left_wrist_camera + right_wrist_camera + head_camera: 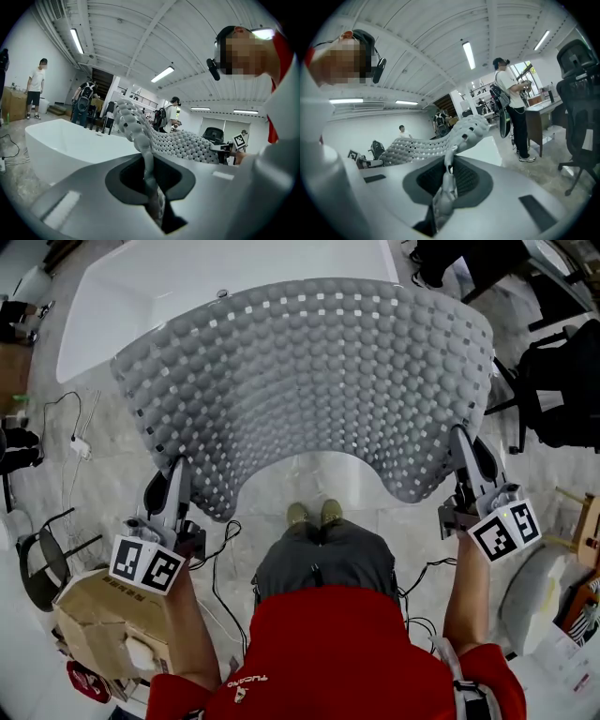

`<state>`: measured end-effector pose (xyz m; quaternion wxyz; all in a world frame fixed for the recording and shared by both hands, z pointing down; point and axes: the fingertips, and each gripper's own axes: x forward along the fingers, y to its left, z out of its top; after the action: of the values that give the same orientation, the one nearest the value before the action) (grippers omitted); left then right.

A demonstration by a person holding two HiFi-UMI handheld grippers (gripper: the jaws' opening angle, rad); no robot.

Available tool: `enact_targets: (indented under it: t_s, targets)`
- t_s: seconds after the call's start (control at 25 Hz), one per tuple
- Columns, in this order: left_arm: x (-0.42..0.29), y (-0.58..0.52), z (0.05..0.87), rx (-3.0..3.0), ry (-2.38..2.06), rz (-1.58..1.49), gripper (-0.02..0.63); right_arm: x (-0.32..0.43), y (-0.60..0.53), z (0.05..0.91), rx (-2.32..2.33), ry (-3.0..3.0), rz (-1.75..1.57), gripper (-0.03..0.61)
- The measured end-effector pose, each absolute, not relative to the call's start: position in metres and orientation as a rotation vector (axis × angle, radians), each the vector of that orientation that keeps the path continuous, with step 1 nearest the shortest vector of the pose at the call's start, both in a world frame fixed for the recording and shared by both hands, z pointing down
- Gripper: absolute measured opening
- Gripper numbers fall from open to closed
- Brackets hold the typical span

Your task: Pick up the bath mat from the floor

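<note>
The grey bubbled bath mat [309, 381] hangs spread out in the air in front of me, sagging in the middle above my shoes. My left gripper [181, 491] is shut on the mat's near left corner, and my right gripper [466, 460] is shut on its near right corner. In the left gripper view the mat's edge [145, 154] runs between the jaws of the left gripper [154, 199] and stretches away to the right. In the right gripper view the pinched mat [461, 133] rises out of the jaws of the right gripper [443, 194] and spreads to the left.
A white bathtub [216, 282] stands just beyond the mat. A cardboard box [98, 620] and cables [70, 442] lie at my left; black office chairs [562, 390] and bags at my right. Several people [511, 101] stand about the hall.
</note>
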<state>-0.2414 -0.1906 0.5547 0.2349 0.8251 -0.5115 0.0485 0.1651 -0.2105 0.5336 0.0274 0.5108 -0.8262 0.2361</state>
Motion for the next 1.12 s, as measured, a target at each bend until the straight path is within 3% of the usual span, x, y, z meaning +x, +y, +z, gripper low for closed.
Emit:
enact_targets:
  t_s: [1.12]
  targets:
    - [-0.246,-0.187,0.544,2.345,-1.406,-0.014,0.04,0.163,-0.21,0.508,1.547,-2.803,0.646,0.037]
